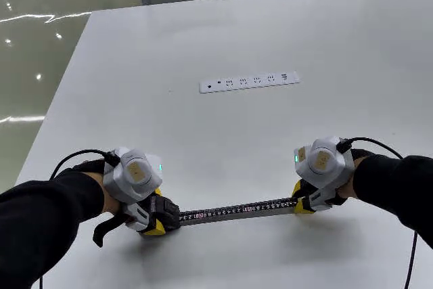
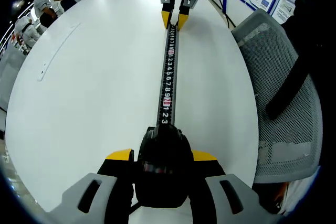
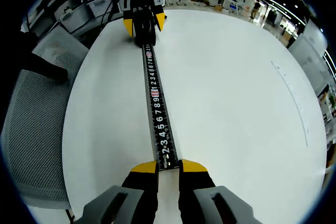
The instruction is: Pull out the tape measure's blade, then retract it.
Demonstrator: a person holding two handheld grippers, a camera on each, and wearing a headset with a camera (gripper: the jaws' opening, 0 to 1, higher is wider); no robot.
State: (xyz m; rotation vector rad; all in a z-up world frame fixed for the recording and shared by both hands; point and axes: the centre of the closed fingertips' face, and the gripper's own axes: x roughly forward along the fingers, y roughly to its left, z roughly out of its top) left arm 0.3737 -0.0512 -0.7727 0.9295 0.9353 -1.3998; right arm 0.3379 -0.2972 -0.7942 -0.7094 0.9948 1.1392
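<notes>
A black tape measure case [image 1: 164,214] [image 2: 163,163] rests on the white table near its front edge, and my left gripper [image 1: 154,220] [image 2: 160,157] is shut on it. Its grey numbered blade [image 1: 237,210] [image 2: 169,77] [image 3: 156,111] lies pulled out flat along the table, running right from the case. My right gripper [image 1: 302,204] [image 3: 168,167] is shut on the blade's tip. The left gripper view also catches the right gripper [image 2: 175,19] at the blade's far end, and the right gripper view catches the left gripper [image 3: 142,24] with the case [image 3: 143,22].
A white power strip [image 1: 249,82] lies flat mid-table, well beyond the blade. The table's left edge [image 1: 61,93] drops to a glossy floor. A grey mesh chair [image 2: 283,98] [image 3: 37,124] stands at the table's near side. Cables trail from both grippers.
</notes>
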